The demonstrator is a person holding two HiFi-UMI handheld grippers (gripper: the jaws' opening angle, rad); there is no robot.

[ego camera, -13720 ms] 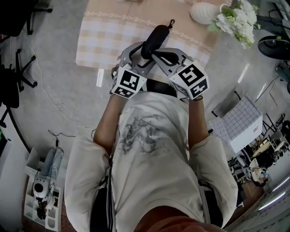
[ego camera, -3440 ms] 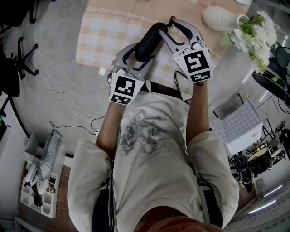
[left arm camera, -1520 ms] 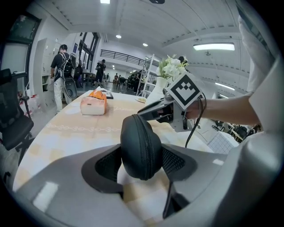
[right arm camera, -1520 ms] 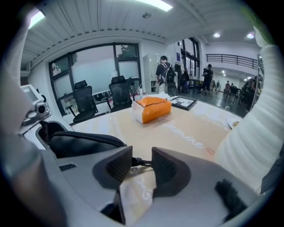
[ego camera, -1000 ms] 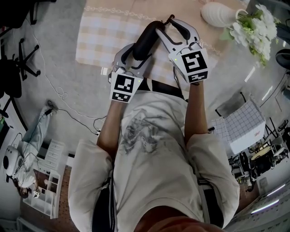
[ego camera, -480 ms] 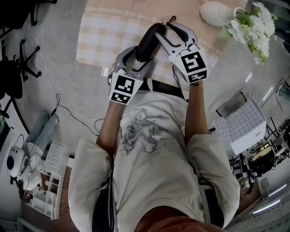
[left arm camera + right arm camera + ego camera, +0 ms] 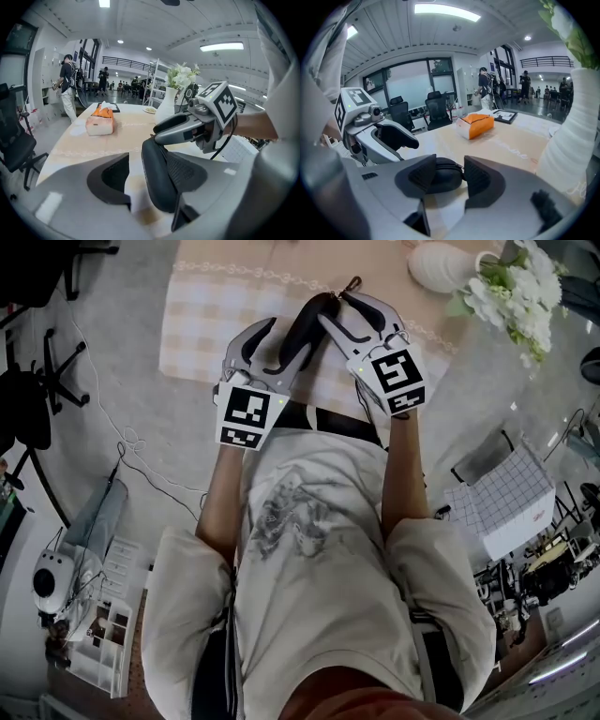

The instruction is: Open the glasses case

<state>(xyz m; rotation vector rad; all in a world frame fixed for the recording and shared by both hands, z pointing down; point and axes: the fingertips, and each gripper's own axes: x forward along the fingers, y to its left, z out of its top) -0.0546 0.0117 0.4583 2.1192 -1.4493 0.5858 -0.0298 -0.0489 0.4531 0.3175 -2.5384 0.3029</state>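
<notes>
right gripper clamped on black oval zippered glasses case | left gripper jaws just been closing, case between them but not pinched yet | risk: held at one end only, it swivels out lol

The case is matt black with a fine grain, cloth or leatherette. My left gripper and right gripper are smooth grey plastic with a dull sheen; their pads are black, ribbed and rubbery. The tablecloth is woven check. The vase is matt white and ribbed.
</notes>
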